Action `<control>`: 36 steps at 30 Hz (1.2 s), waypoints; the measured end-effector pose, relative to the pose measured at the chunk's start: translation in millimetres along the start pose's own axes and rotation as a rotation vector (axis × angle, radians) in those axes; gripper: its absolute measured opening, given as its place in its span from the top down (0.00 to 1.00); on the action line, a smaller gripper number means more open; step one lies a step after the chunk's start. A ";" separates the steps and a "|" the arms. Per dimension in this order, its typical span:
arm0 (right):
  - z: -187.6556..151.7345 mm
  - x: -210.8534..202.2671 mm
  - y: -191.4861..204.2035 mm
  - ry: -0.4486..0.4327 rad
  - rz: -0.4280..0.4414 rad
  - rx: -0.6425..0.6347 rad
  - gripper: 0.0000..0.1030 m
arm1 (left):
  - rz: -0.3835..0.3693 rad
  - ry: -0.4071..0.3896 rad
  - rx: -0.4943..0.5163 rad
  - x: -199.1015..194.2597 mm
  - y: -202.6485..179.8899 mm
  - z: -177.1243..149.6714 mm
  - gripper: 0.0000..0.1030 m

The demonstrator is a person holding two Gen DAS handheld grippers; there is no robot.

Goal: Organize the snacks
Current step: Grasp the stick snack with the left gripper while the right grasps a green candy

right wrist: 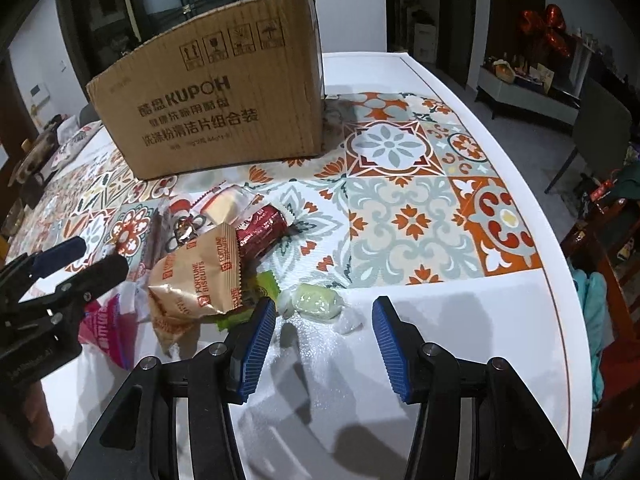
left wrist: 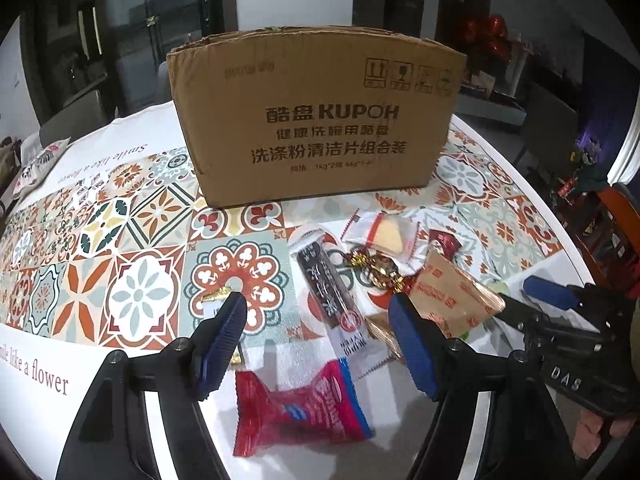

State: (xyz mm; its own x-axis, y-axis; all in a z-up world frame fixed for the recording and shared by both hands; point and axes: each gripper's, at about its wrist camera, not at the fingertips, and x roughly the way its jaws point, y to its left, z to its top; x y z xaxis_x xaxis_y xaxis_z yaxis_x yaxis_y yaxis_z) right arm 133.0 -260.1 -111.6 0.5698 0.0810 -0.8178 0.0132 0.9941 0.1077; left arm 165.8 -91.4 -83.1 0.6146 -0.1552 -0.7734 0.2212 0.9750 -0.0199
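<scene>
On the patterned tablecloth point(left wrist: 140, 240), at six o'clock from the cardboard box point(left wrist: 316, 116), lies a loose heap of wrapped snacks. Nothing lifted yet.

Left view: left gripper point(left wrist: 316, 312) spread, nothing pinched. Dark long bar point(left wrist: 328, 280) runs between its fingers toward twelve o'clock; red packet point(left wrist: 296, 412) lies at six o'clock of that bar, nearest the camera. Triangular cake in a clear wrapper point(left wrist: 386, 234) sits at one o'clock, gold-foil sweets point(left wrist: 376, 268) just beside it. Small gold-edged wrapper partly hidden behind the left finger.

Right view: right gripper point(right wrist: 324, 308) also spread, empty. Pale green candy point(right wrist: 316, 304) lies just ahead between the fingertips, on bare white cloth. Tan fortune biscuit bag point(right wrist: 200, 276) at nine o'clock, overlapping a green wrapper point(right wrist: 264, 296); dark red packet point(right wrist: 260, 228) at eleven o'clock.

Step judged: each claw lining up on a first pick; sorting barely begun. Box interior not visible.

Risks, as judged:
- Overlapping wrappers: closing on the bar may snag the red packet and drag both.
- Slick, crinkly film; a pinch on a wrapper edge could slip.
- Round candy may squirt out sideways if caught off-centre.
- Grippers work close together; they could collide over the heap.
</scene>
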 end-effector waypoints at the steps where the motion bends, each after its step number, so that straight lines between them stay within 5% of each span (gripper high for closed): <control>1: 0.0 0.8 0.3 0.000 -0.007 -0.002 0.50 | 0.003 0.003 -0.007 2.4 1.5 1.5 0.32; 13: 0.0 10.2 1.5 -0.002 -0.028 -0.024 0.57 | -0.029 0.096 -0.030 35.7 -2.7 6.1 0.48; 19: -1.1 10.7 3.2 -0.020 -0.058 -0.041 0.70 | -0.040 0.147 -0.037 49.2 -3.9 2.7 0.63; 23: -0.9 10.4 2.6 -0.025 -0.044 -0.033 0.71 | -0.031 0.137 -0.015 50.4 -5.7 2.4 0.79; 36: 12.0 -14.9 7.8 -0.091 -0.004 -0.013 0.72 | -0.038 0.025 0.001 18.5 -4.8 9.7 0.84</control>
State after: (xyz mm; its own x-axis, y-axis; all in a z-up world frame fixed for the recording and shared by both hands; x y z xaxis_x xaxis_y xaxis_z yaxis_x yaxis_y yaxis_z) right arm 134.5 -254.5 -91.8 0.6419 0.0712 -0.7635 0.0049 0.9953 0.0969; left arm 183.4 -100.5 -91.2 0.5867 -0.1886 -0.7875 0.2448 0.9683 -0.0495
